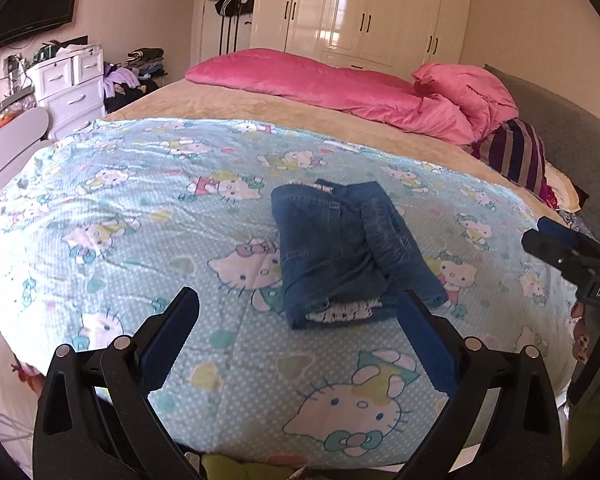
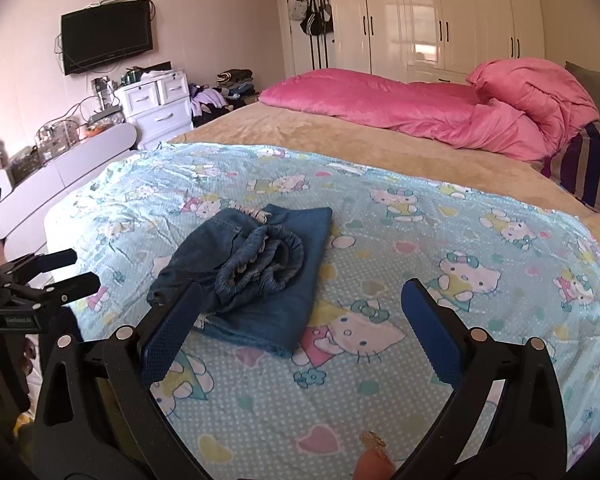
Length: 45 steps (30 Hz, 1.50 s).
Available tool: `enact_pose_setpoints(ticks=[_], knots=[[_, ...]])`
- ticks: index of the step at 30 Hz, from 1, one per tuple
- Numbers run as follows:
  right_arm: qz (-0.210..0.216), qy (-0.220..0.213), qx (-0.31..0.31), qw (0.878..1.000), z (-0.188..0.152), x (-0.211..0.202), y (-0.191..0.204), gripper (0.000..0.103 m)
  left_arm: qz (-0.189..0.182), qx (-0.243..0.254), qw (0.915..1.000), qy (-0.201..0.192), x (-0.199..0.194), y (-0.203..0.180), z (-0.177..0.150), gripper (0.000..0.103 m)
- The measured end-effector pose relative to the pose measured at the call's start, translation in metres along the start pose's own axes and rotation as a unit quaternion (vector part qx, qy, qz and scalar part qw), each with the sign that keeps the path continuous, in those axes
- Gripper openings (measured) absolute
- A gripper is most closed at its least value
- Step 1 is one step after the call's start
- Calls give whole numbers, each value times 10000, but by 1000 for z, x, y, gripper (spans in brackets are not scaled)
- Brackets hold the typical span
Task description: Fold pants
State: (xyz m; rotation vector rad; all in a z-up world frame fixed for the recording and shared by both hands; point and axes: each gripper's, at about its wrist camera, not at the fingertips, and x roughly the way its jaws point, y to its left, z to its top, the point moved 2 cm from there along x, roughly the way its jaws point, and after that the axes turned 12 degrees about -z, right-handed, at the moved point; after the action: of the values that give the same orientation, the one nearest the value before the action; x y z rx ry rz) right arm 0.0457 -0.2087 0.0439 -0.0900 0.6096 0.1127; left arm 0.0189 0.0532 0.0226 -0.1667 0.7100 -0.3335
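Observation:
A pair of blue denim pants (image 1: 340, 252) lies folded into a compact bundle on a light blue cartoon-cat sheet (image 1: 140, 220). In the right wrist view the pants (image 2: 256, 276) show the gathered waistband on top. My left gripper (image 1: 300, 304) is open and empty, held back near the bed's front edge, just short of the bundle. My right gripper (image 2: 302, 296) is open and empty, to the right of the bundle. The right gripper also shows at the right edge of the left wrist view (image 1: 564, 248); the left gripper shows at the left edge of the right wrist view (image 2: 70, 270).
A pink duvet (image 1: 340, 88) and a striped pillow (image 1: 516, 156) lie at the far side of the bed. White drawers (image 1: 72, 80) and a low grey bench (image 2: 60, 168) stand to the left. Wardrobes (image 2: 440, 12) line the back wall.

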Motion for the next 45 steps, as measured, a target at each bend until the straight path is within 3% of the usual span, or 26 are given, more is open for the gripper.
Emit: enact_pose_setpoints(ticks=[8, 20, 45], knots=[[-50, 76, -79, 9999, -15, 0, 7, 94, 30, -45, 9995, 303, 9, 5, -26, 99], [-64, 709, -157, 9973, -62, 27, 24, 94, 205, -204, 9980, 564, 21, 13, -43, 99], [-105, 722, -123, 9973, -59, 32, 23, 94, 288, -221, 9969, 694, 28, 16, -46, 99]])
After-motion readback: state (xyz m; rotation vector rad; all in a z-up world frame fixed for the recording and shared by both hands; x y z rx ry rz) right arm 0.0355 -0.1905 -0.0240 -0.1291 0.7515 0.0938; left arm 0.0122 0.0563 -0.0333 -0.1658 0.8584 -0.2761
